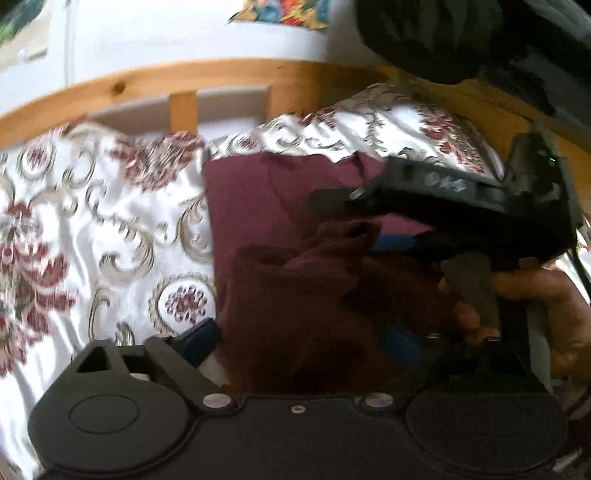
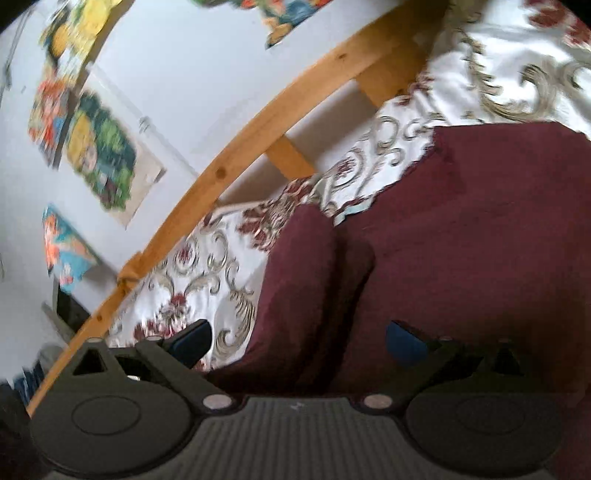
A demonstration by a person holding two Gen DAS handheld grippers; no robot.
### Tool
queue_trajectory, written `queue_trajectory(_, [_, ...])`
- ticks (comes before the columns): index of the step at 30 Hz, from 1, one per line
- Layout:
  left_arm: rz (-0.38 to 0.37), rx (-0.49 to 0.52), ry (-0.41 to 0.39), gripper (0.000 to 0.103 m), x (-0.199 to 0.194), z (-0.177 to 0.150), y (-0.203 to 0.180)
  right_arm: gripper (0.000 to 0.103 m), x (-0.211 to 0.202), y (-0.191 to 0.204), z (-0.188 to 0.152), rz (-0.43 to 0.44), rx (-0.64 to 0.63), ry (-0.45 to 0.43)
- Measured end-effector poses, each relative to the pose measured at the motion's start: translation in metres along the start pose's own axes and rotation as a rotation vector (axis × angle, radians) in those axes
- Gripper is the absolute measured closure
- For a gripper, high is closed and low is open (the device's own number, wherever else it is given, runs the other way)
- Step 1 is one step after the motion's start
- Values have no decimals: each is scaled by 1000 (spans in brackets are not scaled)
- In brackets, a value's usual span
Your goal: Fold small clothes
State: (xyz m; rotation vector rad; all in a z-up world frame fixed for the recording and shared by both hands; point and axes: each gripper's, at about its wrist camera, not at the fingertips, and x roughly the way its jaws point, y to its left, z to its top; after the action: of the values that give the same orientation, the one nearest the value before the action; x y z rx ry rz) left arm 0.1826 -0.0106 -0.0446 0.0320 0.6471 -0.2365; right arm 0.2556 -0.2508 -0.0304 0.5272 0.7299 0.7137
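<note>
A maroon garment (image 1: 258, 199) lies on a floral bedspread (image 1: 92, 221). In the left wrist view a darker bunch of the same cloth (image 1: 306, 295) rises between the blue pads of my left gripper (image 1: 301, 345), whose jaws stand wide; I see no pad pressing on it. My right gripper (image 1: 362, 221) reaches in from the right over the garment, held by a hand (image 1: 546, 314). In the right wrist view the right gripper (image 2: 299, 343) is open wide, low over the maroon garment (image 2: 480, 240), with a rounded fold (image 2: 306, 273) running between its fingers.
A wooden bed rail (image 1: 203, 77) runs along the far side of the bed against a white wall (image 2: 192, 74) with colourful pictures (image 2: 103, 155). Bare bedspread lies left of the garment. A dark object (image 1: 443, 33) hangs at the upper right.
</note>
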Motion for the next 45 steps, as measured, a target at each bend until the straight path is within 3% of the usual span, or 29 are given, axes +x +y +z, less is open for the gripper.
queue_trajectory(2, [5, 28, -8, 28, -2, -1, -3, 8, -1, -2, -2, 37, 21, 15])
queue_trajectory(4, [11, 37, -11, 48, -3, -3, -4, 9, -2, -8, -4, 79, 76, 19])
queue_trajectory(6, [14, 35, -20, 60, -4, -4, -5, 13, -1, -12, -5, 83, 108, 18])
queue_trajectory(10, [9, 38, -26, 72, -5, -4, -7, 24, -2, -16, -4, 69, 129, 10])
queue_trajectory(12, [0, 52, -28, 78, -6, -4, -11, 33, -3, -17, -4, 60, 134, 5])
queue_trajectory(13, [-3, 62, -31, 80, -6, -5, -13, 44, -3, -18, -4, 53, 135, 5])
queue_trajectory(14, [-6, 75, -33, 81, -7, -5, -16, 57, -4, -19, -4, 48, 138, 3])
queue_trajectory(16, [-16, 103, -37, 84, -9, -6, -22, 71, -6, -21, -2, 32, 144, -10])
queue_trajectory(19, [-41, 122, -53, 86, -12, -7, -29, 78, -13, -22, 3, 19, 125, -36])
queue_trajectory(25, [-78, 149, -70, 87, -9, -1, -46, 80, -29, -7, 17, -46, -13, -68])
queue_trajectory(38, [-186, 230, -132, 87, -4, 9, -83, 82, -81, 0, 29, -209, -153, -168])
queue_trajectory(45, [-250, 266, -147, 87, 4, 11, -105, 82, -112, -16, 29, -286, -116, -197])
